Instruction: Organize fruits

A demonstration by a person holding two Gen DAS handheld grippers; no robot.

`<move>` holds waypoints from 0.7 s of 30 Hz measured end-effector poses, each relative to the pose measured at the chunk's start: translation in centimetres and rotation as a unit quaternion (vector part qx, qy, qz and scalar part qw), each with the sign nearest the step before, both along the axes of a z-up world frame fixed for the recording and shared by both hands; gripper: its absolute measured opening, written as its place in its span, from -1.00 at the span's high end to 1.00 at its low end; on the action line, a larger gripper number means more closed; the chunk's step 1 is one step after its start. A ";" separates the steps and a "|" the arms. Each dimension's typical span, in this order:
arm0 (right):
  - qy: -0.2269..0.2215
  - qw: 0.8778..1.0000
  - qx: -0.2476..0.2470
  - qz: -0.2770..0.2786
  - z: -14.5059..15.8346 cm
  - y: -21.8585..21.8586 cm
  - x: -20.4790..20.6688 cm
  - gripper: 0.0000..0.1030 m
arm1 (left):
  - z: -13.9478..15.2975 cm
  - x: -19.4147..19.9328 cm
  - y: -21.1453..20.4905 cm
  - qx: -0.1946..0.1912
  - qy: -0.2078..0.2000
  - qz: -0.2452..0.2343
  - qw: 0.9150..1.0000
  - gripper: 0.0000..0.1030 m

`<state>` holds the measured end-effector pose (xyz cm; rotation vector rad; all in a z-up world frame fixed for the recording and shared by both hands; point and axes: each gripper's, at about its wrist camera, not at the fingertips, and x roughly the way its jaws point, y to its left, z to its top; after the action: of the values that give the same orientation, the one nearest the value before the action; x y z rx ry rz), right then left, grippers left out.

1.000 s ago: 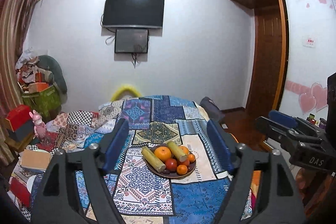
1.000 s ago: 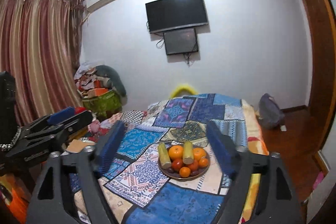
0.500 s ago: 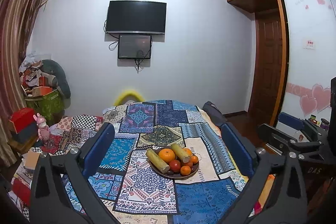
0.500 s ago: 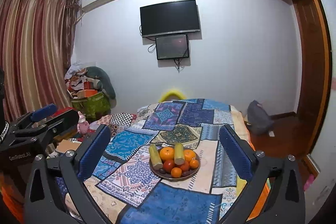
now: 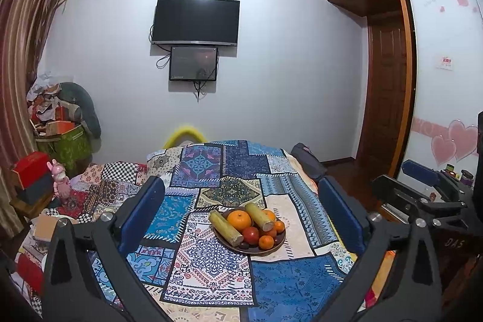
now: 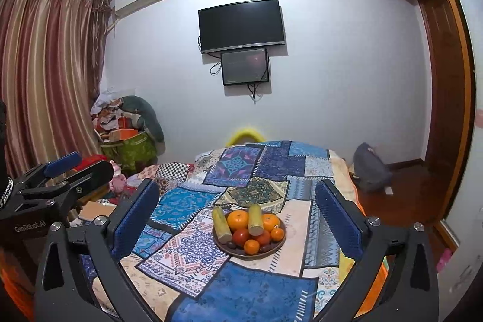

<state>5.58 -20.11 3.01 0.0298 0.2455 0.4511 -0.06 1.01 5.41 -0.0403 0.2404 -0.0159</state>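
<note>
A brown plate (image 5: 265, 250) (image 6: 273, 251) of fruit rests on a patchwork cloth over a table (image 5: 289, 279) (image 6: 247, 291). It holds two yellow-green cane pieces (image 5: 225, 227) (image 6: 254, 215), a large orange (image 5: 239, 219) (image 6: 237, 218), a red tomato (image 5: 250, 234) (image 6: 240, 236) and several small tangerines. My left gripper (image 5: 241, 210) is open, well short of the plate, with nothing between its blue pads. My right gripper (image 6: 237, 208) is open too and holds nothing. Each gripper shows at the edge of the other's view.
Left of the table stand a green box (image 6: 129, 151) of clutter, a red box (image 5: 27, 168) and a pink toy (image 5: 60, 180). A yellow chair back (image 5: 184, 133) rises behind the table. A grey bag (image 6: 371, 168) lies on the wood floor at right.
Both grippers' jaws have spread wider apart. Both views have tipped down a little, so the room sits lower in the frames.
</note>
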 end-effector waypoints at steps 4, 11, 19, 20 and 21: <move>0.002 1.000 -0.003 0.000 0.1 0.0 -0.1 -1.00 | -0.1 0.1 -0.2 0.005 0.001 -0.001 1.000 -1.00; -0.002 1.000 -0.004 -0.004 0.3 0.0 -0.2 -1.00 | -0.1 0.1 -0.4 0.006 0.001 -0.003 1.000 -1.00; -0.006 1.000 -0.008 -0.009 0.4 0.1 -0.6 -1.00 | -0.2 0.2 -0.5 0.004 0.003 -0.006 1.000 -1.00; -0.007 1.000 -0.009 -0.009 0.4 0.1 -0.6 -1.00 | -0.2 0.2 -0.5 0.004 0.003 -0.007 1.000 -1.00; -0.007 1.000 -0.009 -0.009 0.4 0.1 -0.6 -1.00 | -0.2 0.2 -0.6 0.005 0.002 -0.007 1.000 -1.00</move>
<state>4.93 -19.98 3.44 0.0118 0.2349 0.4301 0.12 0.46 5.26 -0.0294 0.2453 -0.0291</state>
